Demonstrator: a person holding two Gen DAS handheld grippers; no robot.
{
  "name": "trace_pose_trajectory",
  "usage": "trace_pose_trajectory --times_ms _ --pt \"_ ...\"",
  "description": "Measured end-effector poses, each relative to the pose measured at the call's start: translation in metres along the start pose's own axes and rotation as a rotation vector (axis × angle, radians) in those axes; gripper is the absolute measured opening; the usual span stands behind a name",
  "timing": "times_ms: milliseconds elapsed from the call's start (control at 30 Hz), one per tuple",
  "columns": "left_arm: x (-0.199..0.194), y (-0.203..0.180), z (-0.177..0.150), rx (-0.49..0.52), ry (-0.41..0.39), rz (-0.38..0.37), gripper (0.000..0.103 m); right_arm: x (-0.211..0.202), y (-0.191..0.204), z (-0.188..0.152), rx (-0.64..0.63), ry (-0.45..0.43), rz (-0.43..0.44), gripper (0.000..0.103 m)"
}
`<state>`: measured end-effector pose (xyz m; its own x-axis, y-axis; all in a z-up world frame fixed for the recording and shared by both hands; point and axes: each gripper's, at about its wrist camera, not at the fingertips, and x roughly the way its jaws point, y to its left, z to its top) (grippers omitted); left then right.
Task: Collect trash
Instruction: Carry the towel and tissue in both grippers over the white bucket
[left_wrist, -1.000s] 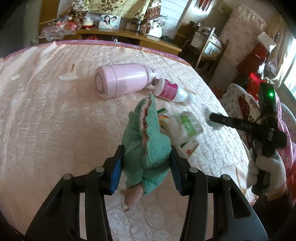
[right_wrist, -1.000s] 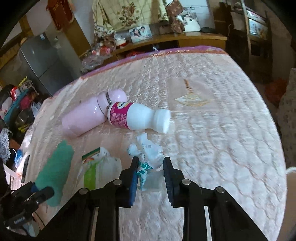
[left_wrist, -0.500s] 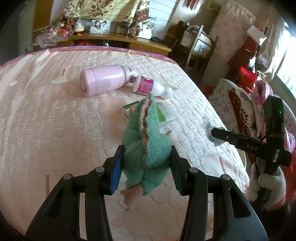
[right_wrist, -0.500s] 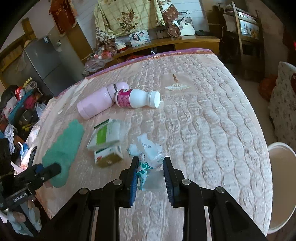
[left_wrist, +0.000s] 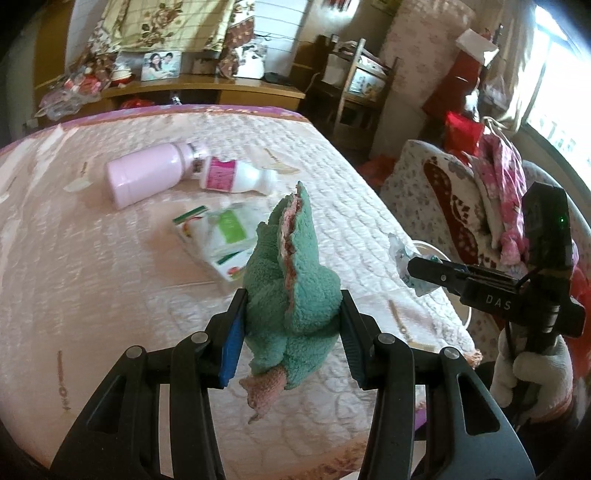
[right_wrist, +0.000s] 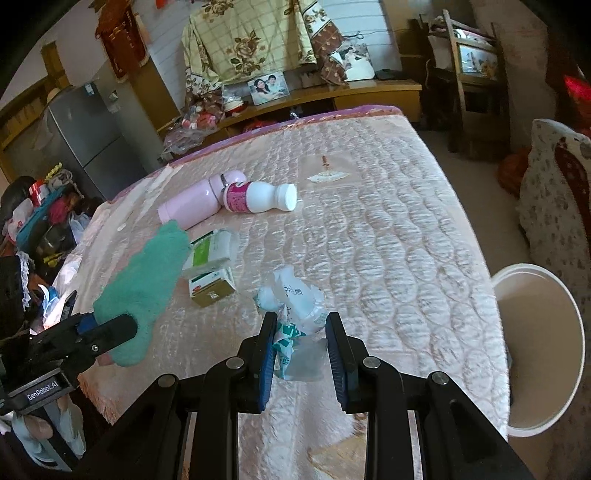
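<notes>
On the left, my left gripper squeezes a green fuzzy cloth, and the cloth sticks up between the two pads and fills the gap. Past it, on the pink bed, a pink flask lies on its side. A white bottle with a pink label lies next to it, and they touch at one end. Closer to me are two small cartons, one partly on top of the other, just beside the cloth. Next comes my right gripper. It is almost shut and pinches a crumpled wrapper, which it holds above the bed. On the far right a white bin stands on the floor, right by the edge of the bed.
</notes>
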<state>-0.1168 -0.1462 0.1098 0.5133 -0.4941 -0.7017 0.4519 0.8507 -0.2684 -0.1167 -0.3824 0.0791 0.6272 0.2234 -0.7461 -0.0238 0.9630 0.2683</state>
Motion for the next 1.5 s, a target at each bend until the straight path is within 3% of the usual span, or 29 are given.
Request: trace_pose_trajectory --times_ms 900,1500 --pt "0.074 -0.122 0.016 0.162 0.086 -0.108 0.045 -0.058 -0.11 -0.023 0.143 -0.038 -0.138 0.025" --pt "0.136 -0.19 0.016 0.217 0.188 -0.19 0.045 -0.06 -0.193 -0.053 0.29 -0.008 -0.204 0.025"
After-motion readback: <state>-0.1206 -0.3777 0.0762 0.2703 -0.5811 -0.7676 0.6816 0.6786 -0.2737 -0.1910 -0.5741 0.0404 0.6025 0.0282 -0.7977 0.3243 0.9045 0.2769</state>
